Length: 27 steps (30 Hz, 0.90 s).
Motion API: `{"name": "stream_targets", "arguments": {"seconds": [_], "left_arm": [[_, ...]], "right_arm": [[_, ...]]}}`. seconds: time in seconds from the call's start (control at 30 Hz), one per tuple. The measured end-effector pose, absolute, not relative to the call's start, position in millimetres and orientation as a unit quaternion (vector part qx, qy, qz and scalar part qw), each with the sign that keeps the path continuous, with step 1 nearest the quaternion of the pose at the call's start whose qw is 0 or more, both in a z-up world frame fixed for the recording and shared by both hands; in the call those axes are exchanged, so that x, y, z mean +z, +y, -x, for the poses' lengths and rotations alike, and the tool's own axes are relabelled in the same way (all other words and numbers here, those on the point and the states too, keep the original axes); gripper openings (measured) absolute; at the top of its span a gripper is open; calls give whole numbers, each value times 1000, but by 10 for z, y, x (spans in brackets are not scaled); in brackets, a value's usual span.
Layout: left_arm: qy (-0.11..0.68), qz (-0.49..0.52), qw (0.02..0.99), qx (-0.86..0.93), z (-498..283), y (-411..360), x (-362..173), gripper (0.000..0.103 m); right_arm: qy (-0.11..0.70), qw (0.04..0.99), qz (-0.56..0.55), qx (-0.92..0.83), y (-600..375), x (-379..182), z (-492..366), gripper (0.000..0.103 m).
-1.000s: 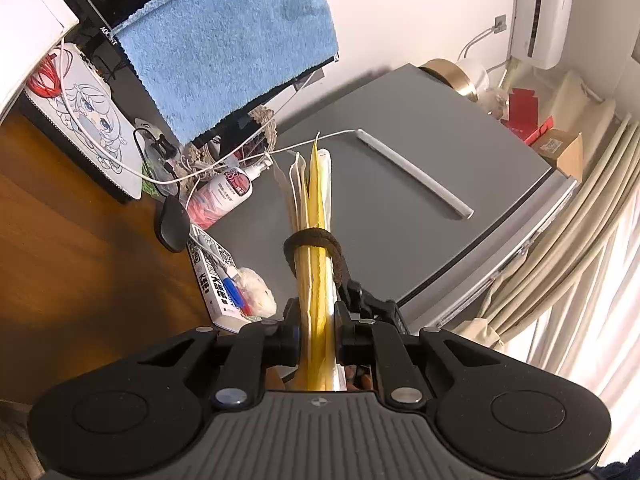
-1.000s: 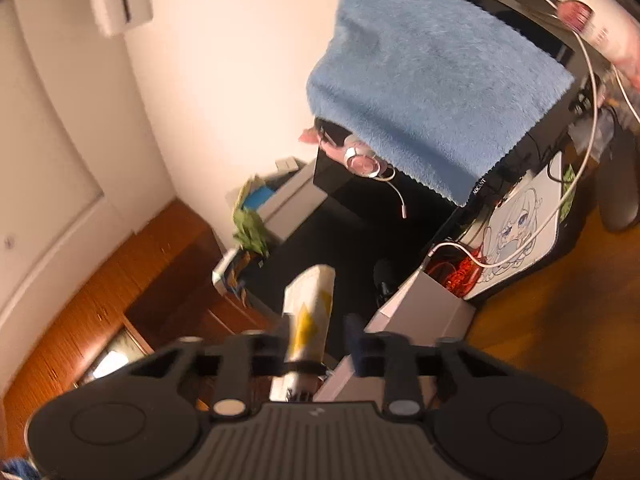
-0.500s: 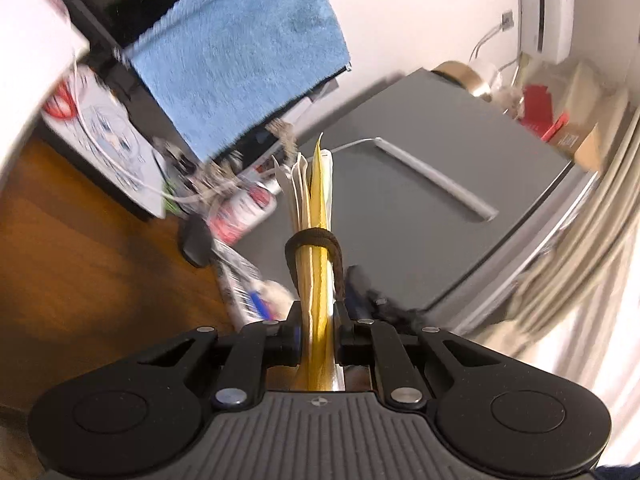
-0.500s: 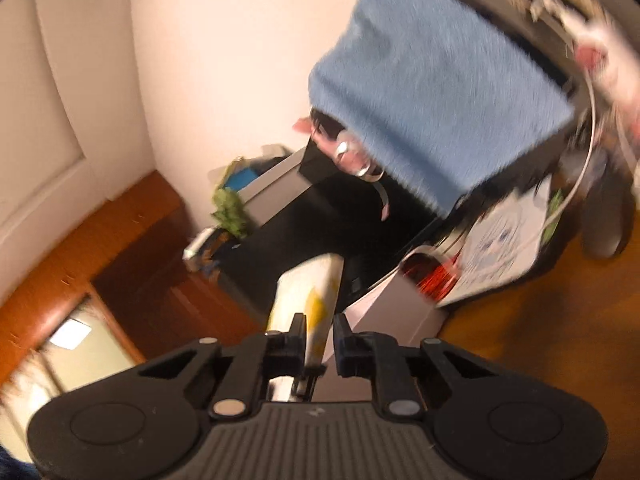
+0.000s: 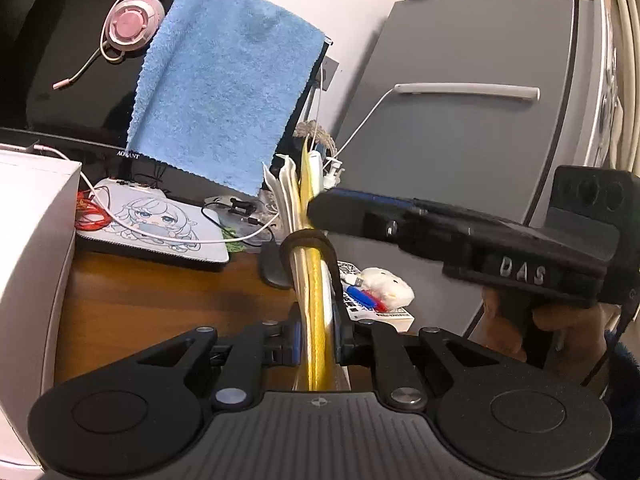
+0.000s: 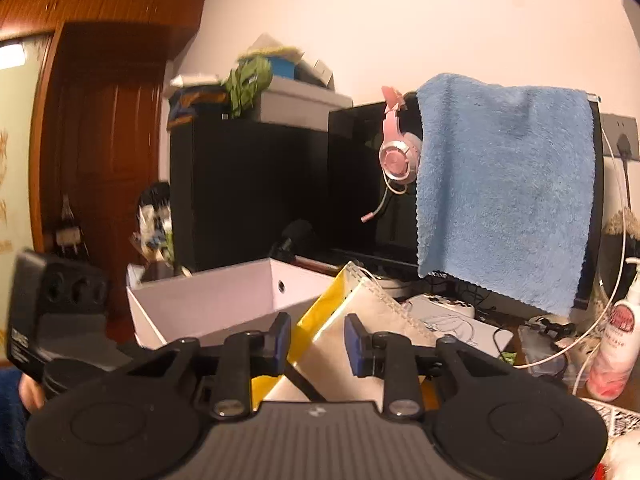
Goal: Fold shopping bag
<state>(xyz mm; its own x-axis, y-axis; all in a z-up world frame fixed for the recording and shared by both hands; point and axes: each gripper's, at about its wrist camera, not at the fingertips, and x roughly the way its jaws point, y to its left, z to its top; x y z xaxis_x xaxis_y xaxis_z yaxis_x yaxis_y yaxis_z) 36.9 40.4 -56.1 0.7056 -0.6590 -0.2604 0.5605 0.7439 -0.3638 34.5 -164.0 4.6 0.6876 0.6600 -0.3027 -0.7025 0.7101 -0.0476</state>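
Observation:
The folded shopping bag, yellow and white with a dark band round it, stands edge-on between the fingers of my left gripper, which is shut on it. My right gripper reaches in from the right in the left wrist view, its tip at the bag's upper edge, held by a hand. In the right wrist view the right gripper is open. There the bag lies slanted just beyond its blue pads, and the left gripper's body shows at the left.
A blue towel and a pink headset hang on a dark monitor behind the wooden desk. A white box stands at the left, a grey fridge at the right. Cables, a mouse pad and a lotion bottle crowd the desk.
Both views have swung round to face the monitor. The right gripper's fingers, close together half a second ago, now stand wide apart. The left gripper still holds the bag.

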Motion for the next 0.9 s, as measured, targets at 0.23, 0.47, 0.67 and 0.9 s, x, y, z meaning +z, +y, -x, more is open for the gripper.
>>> {"name": "stream_targets", "arguments": {"seconds": [0.23, 0.47, 0.67, 0.9], "left_arm": [[193, 164, 904, -345, -420, 489, -590, 15], [212, 288, 831, -425, -561, 704, -640, 17], [239, 347, 782, -460, -693, 715, -697, 21], [252, 323, 819, -403, -741, 708, -595, 66]], "right_arm": [[137, 917, 33, 373, -1768, 36, -325, 30], [193, 849, -297, 393, -2595, -505, -783, 58], [220, 710, -468, 478, -2776, -1101, -1043, 22], [221, 724, -465, 460, -2827, -1140, -1098, 14]]}}
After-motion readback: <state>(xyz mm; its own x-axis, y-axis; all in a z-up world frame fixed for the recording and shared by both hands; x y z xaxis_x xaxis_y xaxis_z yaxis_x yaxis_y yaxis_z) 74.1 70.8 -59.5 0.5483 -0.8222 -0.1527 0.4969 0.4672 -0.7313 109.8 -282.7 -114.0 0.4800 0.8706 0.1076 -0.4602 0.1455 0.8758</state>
